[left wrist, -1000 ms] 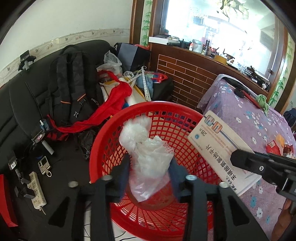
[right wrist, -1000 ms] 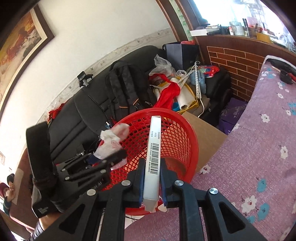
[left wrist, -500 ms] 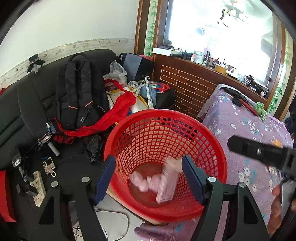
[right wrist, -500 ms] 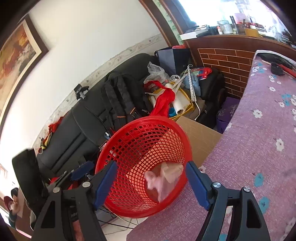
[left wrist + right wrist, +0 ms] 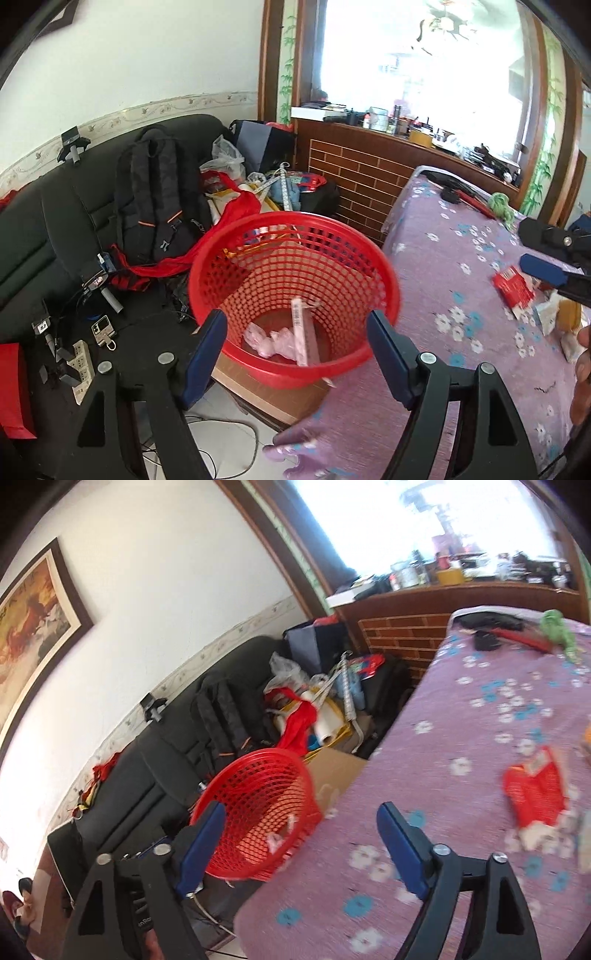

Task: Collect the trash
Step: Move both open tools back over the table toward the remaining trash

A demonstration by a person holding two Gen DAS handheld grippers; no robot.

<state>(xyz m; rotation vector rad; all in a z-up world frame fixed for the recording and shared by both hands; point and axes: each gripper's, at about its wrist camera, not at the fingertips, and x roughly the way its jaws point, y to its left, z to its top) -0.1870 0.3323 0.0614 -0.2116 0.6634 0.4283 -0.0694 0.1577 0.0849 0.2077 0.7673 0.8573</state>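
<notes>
Red basket [image 5: 295, 236] now holds bag [image 5: 271, 338] and box [image 5: 303, 338] — both hand-held grippers [image 5: 295, 347] [image 5: 301, 843] wide open, empty.

The basket [image 5: 293, 291] stands on a cardboard box [image 5: 334, 771], just beside the edge of the table [image 5: 461, 295]. In the basket lie a crumpled plastic bag [image 5: 271, 341] and a flat box [image 5: 301, 336], the box to the right of the bag. Behind the basket is the sofa [image 5: 40, 229] with a backpack [image 5: 159, 199] on it, and to the right of the basket a snack packet [image 5: 513, 286] lies on the table.
</notes>
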